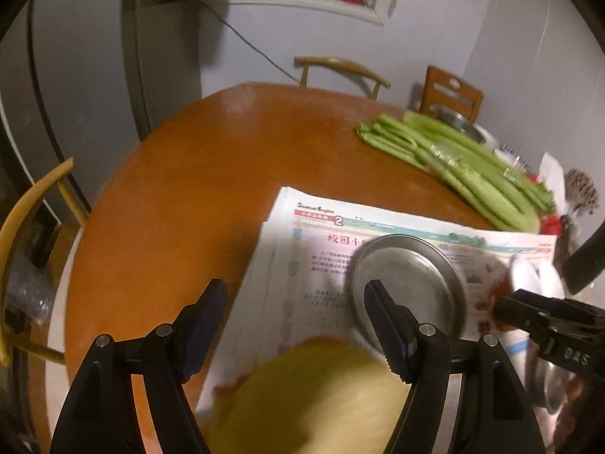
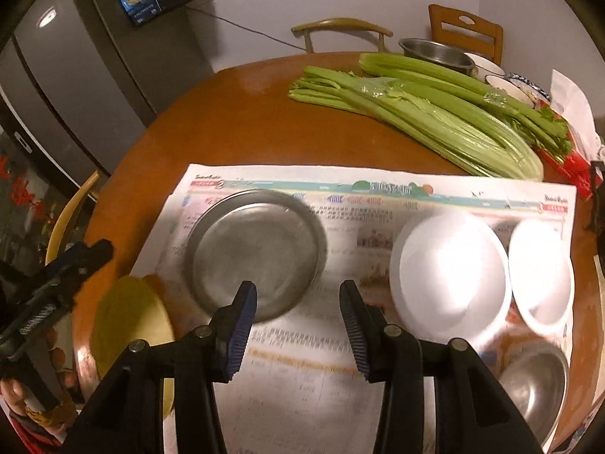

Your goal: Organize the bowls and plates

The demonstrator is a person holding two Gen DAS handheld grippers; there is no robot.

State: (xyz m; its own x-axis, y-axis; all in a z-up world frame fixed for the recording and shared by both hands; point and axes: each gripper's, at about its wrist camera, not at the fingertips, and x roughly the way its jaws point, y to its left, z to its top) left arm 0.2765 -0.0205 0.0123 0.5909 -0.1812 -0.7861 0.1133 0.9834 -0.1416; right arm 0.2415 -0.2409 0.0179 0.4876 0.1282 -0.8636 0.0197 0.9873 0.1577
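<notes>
A steel plate (image 2: 255, 253) lies on a newspaper (image 2: 378, 196) on the round wooden table; it also shows in the left wrist view (image 1: 410, 283). A yellow plate (image 2: 130, 325) lies at the paper's near left corner, blurred below my left gripper (image 1: 297, 325), which is open and empty above it (image 1: 310, 393). Two white bowls (image 2: 450, 268) (image 2: 540, 272) and a steel bowl (image 2: 537, 382) sit on the right of the paper. My right gripper (image 2: 298, 325) is open and empty, above the paper just near the steel plate.
Celery bunches (image 2: 427, 109) lie across the far right of the table (image 2: 227, 121). A steel pot (image 2: 435, 53) and patterned bowls (image 2: 525, 89) stand behind them. Chairs (image 2: 340, 30) ring the table; a fridge (image 2: 56, 87) stands at left.
</notes>
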